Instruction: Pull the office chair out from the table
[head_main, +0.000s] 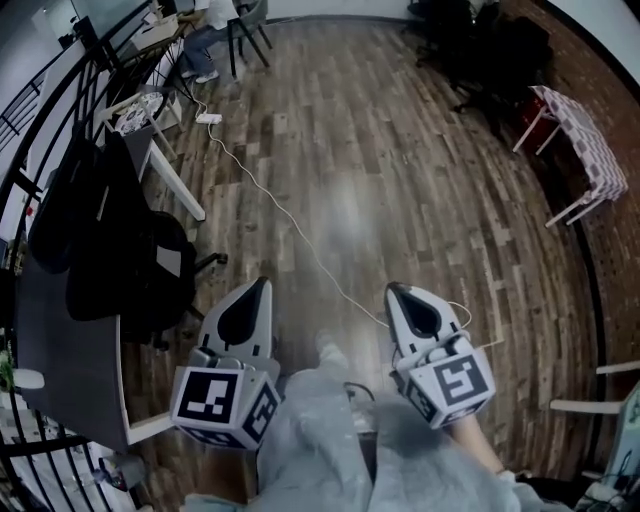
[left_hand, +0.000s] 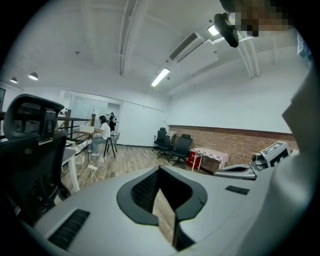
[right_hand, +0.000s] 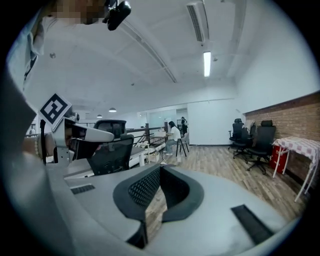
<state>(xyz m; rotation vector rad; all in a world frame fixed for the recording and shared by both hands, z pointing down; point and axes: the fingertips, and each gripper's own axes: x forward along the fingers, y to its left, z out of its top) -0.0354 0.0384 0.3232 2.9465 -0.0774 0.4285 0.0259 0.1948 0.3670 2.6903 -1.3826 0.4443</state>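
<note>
I see a wide room with a wooden floor, a white cable across it and a small table with a checkered cloth at the right. The dark surface is at the left, and the black office chair stands against its edge. The left gripper and the right gripper hang over the floor, apart from the chair, fingers pressed together on nothing.

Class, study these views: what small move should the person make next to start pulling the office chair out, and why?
Probably swing the left gripper toward the office chair and open it. Both it and the right gripper are shut, empty and apart from the chair, which stands at the table.
</note>
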